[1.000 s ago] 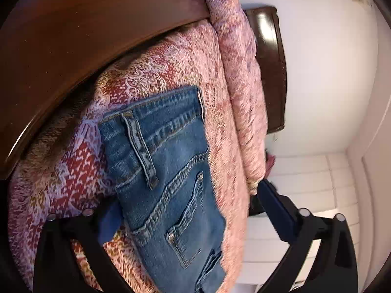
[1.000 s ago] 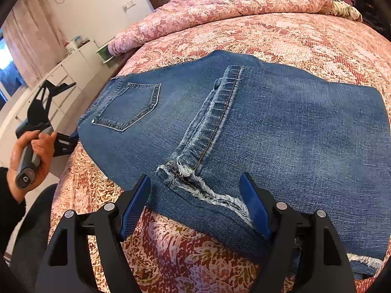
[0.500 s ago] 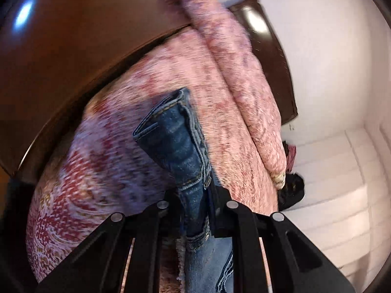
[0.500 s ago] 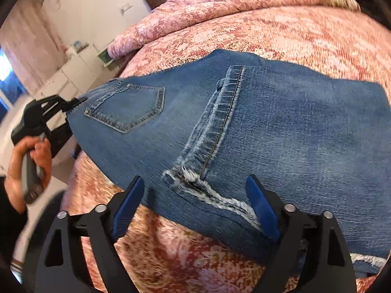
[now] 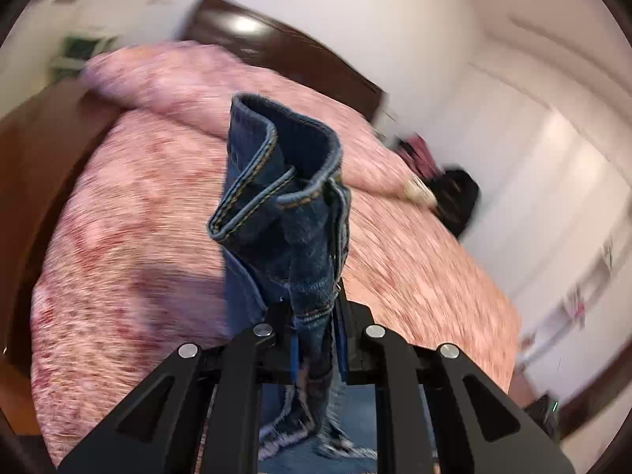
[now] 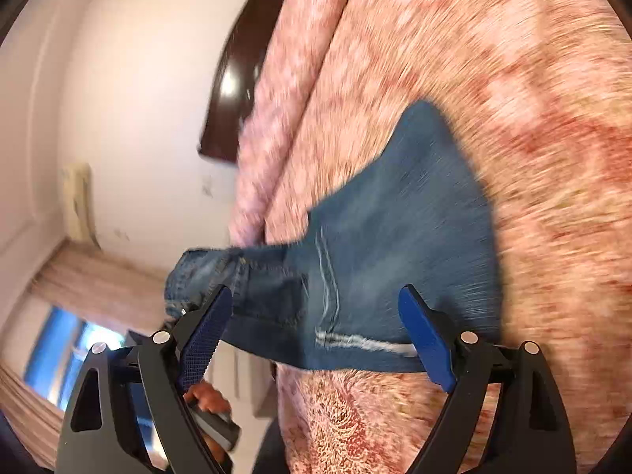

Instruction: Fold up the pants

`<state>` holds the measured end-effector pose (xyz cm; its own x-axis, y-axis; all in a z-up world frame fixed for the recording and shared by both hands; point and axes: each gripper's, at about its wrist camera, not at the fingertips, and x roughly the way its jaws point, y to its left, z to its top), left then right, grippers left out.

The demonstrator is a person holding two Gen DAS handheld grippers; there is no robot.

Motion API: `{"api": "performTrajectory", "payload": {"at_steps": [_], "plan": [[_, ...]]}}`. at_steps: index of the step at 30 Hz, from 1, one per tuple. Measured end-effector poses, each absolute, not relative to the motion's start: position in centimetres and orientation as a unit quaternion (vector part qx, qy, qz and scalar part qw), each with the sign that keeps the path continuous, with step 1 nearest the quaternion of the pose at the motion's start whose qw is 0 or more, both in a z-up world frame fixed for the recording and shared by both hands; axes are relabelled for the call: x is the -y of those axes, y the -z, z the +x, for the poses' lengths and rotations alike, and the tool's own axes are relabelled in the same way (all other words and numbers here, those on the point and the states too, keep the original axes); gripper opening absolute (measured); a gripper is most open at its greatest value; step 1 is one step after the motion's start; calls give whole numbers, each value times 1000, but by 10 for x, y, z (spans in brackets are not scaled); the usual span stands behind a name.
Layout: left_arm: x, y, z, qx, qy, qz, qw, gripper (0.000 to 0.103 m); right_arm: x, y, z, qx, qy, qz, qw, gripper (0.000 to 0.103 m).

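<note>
Room: white walls (image 5: 355, 12), a curtained window (image 6: 59, 339) seen at the lower left of the right wrist view; both views are smeared by motion blur.
Bed: wide, covered by a pink and red patterned bedspread (image 6: 513, 98), filling most of both views.
Headboard: dark polished wood (image 5: 284, 51) against the wall, at the far end of the bed.
Rolled blanket: a pink bolster-like roll (image 5: 166, 75) lying along the bed just in front of the headboard.
Jeans: blue denim (image 6: 395, 237), partly spread on the bedspread near its edge, frayed pale hem along the near side; the waistband end (image 5: 276, 181) is raised off the bed and bunched into an upright fold.
Dark bundle: black and maroon items (image 5: 454, 193) at the far edge of the bed; what they are cannot be told.
Left gripper: (image 5: 316, 339) fingers pressed together, pinching the raised waistband end of the jeans, denim sticking up between them.
Right gripper: (image 6: 316, 331) blue pads (image 6: 424, 339) spread wide, hovering over the frayed hem, holding nothing.
</note>
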<state>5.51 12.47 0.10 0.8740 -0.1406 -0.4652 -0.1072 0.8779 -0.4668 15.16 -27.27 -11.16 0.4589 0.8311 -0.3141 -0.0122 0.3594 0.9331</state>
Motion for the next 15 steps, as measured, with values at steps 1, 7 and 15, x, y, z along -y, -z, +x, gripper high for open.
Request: {"api": "performTrajectory", "payload": {"at_steps": [1,7,15], "plan": [[-108,-2,56,-254,26,-226,940,12,285,114,146,-413,-294,494,707,85],[-5,27,77,-322,116,-109,933,12,310,133,144,-384,-281,542,693,85],[87,108,80,-441,188,30,877,10,322,141,139,-377,-287,545,691,85]]}}
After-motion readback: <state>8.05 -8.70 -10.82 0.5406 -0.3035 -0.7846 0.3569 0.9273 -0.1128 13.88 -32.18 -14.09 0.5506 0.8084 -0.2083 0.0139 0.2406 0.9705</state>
